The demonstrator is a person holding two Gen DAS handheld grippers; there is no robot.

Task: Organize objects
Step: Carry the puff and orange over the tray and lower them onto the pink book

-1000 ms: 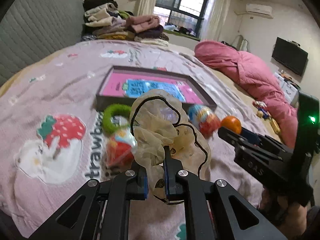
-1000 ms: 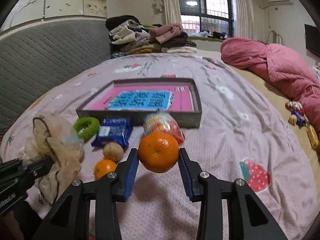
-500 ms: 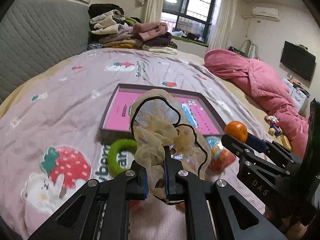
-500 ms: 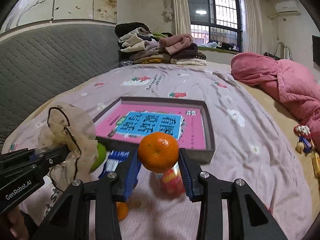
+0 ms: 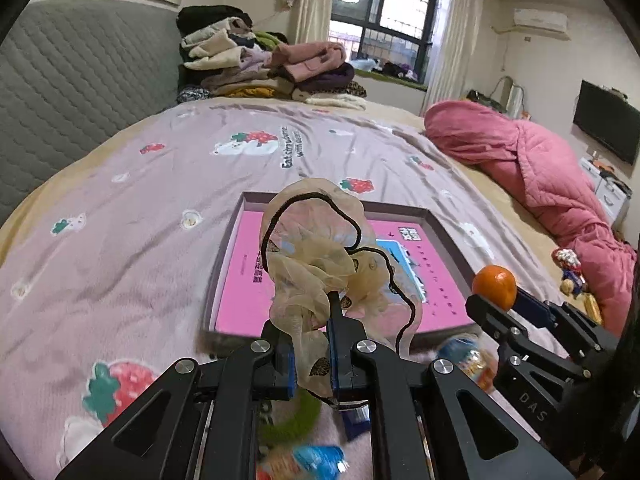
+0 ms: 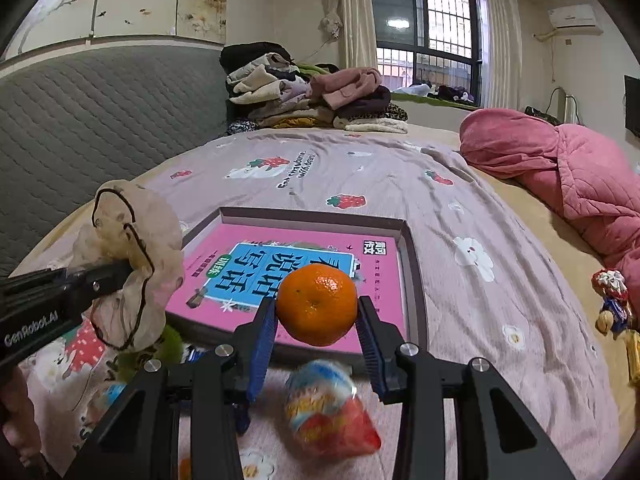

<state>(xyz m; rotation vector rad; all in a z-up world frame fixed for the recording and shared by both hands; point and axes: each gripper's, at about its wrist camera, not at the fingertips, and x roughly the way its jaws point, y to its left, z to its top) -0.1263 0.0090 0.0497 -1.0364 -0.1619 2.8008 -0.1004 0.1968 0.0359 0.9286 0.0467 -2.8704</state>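
My left gripper [image 5: 312,344] is shut on a beige sheer scrunchie [image 5: 316,248] with a black edge, held above the near edge of a shallow grey box [image 5: 440,224] with a pink book inside. The scrunchie also shows in the right wrist view [image 6: 132,264]. My right gripper [image 6: 316,312] is shut on an orange tangerine [image 6: 317,304], held over the box's near edge [image 6: 412,272]. The tangerine also shows in the left wrist view [image 5: 494,281]. A green hair tie [image 5: 296,420], a blue packet [image 5: 356,420] and a red-and-blue snack bag [image 6: 328,412] lie on the bed below.
A purple strawberry-print bedspread [image 5: 120,240] covers the bed. Folded clothes [image 5: 264,68] are stacked at the far end. A pink quilt [image 5: 540,176] lies at the right, with small toys [image 6: 612,304] beside it. A grey padded headboard [image 5: 60,92] is on the left.
Both grippers have moved forward and up toward the box with their loads. The loose items on the bed have slid to the bottom of both views.
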